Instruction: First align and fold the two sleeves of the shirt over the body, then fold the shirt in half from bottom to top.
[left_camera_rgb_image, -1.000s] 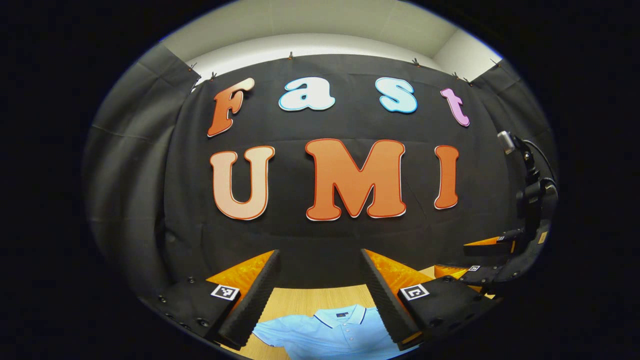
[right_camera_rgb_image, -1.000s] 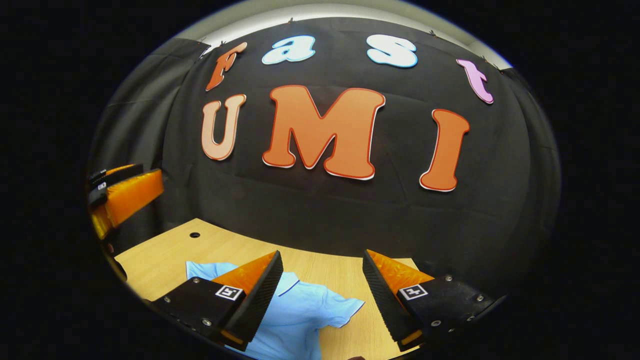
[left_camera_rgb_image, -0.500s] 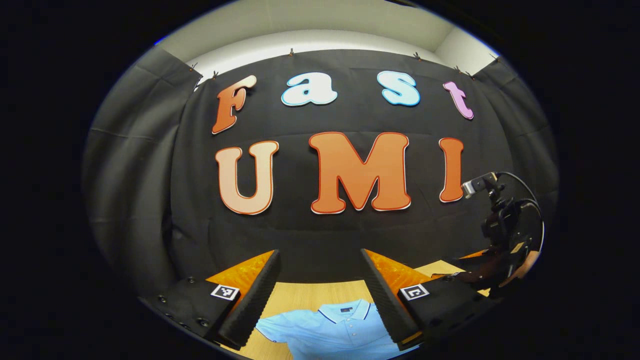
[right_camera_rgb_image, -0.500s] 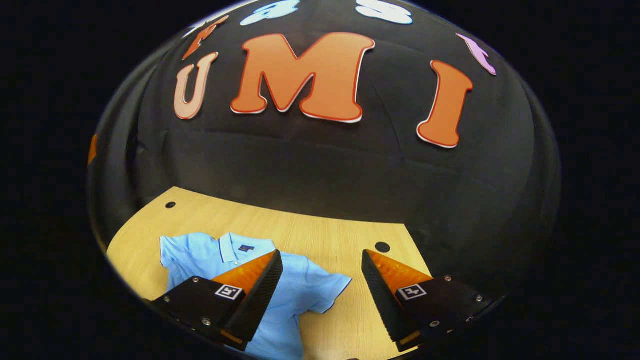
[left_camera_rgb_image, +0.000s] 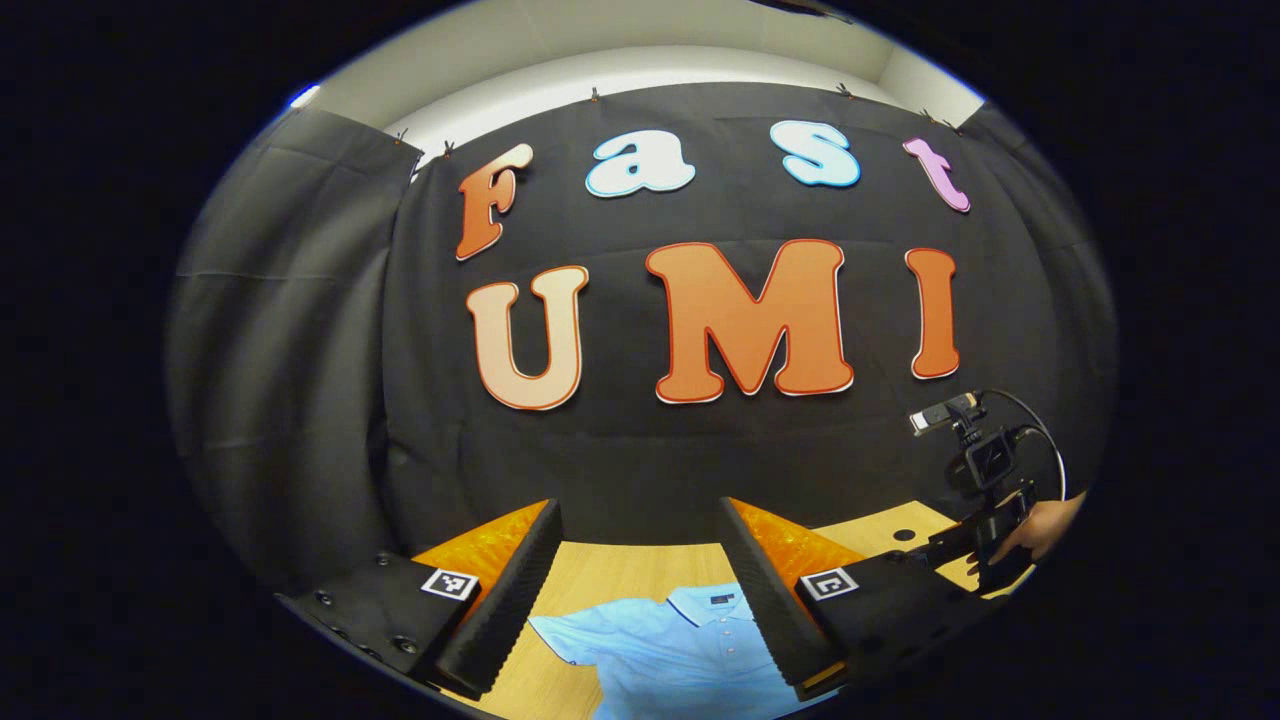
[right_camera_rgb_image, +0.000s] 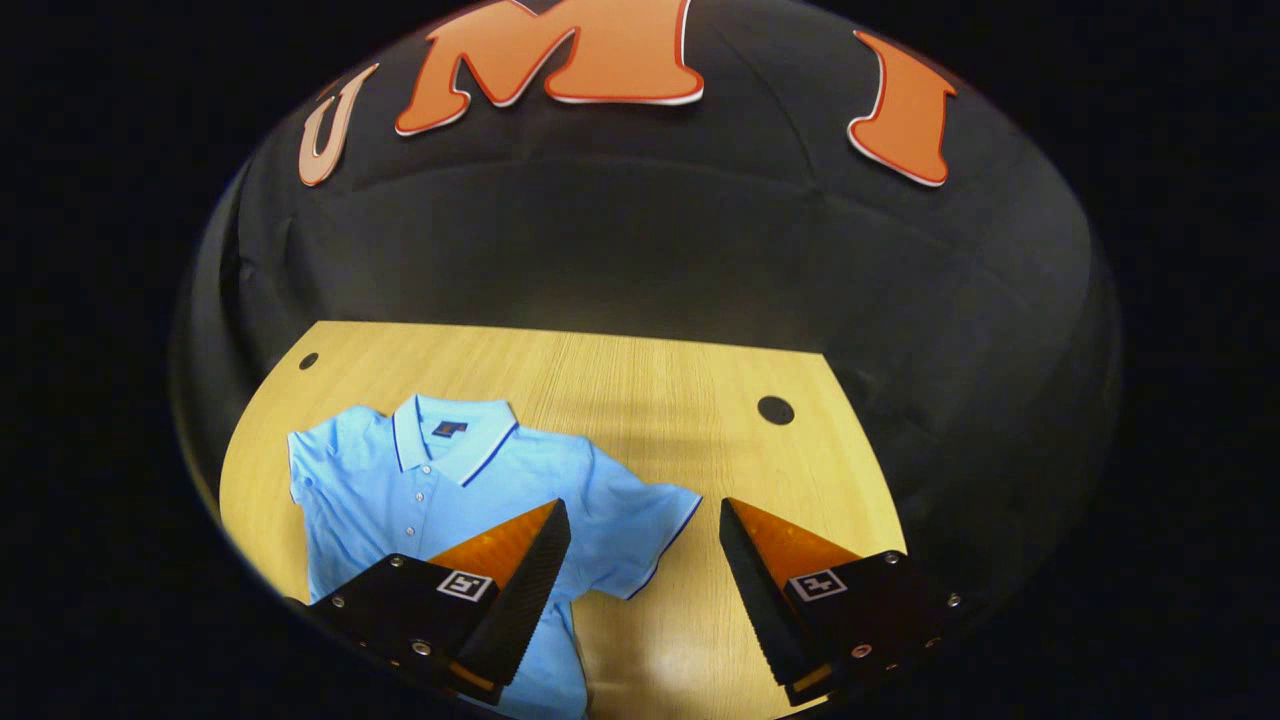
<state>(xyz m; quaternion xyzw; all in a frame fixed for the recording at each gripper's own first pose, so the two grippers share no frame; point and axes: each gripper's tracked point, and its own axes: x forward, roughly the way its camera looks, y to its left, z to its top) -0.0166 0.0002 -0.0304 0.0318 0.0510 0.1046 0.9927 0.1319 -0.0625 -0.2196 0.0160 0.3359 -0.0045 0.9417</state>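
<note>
Nothing of the folding looks done yet. The light blue polo shirt (right_camera_rgb_image: 450, 500) lies face up on the wooden table (right_camera_rgb_image: 650, 390), collar toward the back wall, buttons showing down the front. Its sleeve (right_camera_rgb_image: 640, 530) on the right gripper's side is spread out to the side, flat on the wood, not laid over the body; the other sleeve seems to lie outward too, though it is partly at the edge of sight. The right gripper (right_camera_rgb_image: 645, 545) hangs above the table with its jaws wide apart, holding nothing, that spread sleeve showing between them. The left gripper (left_camera_rgb_image: 640, 560) is likewise wide open and empty, above the collar end of the shirt. Both sleeve folds and the bottom-to-top fold are all left to do, I reckon
</note>
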